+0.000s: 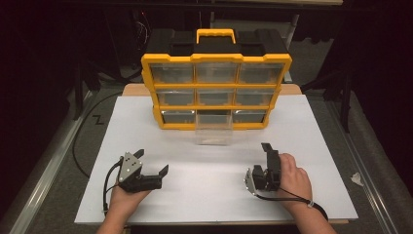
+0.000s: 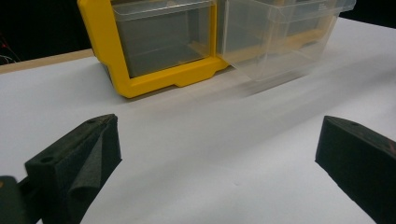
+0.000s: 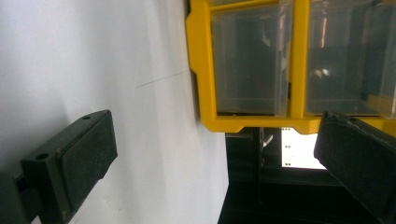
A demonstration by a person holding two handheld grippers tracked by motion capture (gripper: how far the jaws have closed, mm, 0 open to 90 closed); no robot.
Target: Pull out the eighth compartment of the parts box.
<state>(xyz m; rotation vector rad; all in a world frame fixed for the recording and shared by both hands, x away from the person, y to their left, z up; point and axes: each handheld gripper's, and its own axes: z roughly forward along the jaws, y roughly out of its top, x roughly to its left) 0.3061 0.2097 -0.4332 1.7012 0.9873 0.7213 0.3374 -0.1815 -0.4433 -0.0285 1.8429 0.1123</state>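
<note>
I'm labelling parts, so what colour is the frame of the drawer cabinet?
Yellow; the frame shows best in the high view.

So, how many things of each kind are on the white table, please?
Yellow drawer organizer: 1
Clear drawers in it: 9, with the bottom middle drawer pulled out
Handheld grippers: 2, left gripper and right gripper
Total: 12

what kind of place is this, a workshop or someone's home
Most likely a lab or workshop recording bench, not a home: a bare white table in a dark room, a yellow parts organizer with one clear drawer pulled out, and cables on the floor beside it.
</note>
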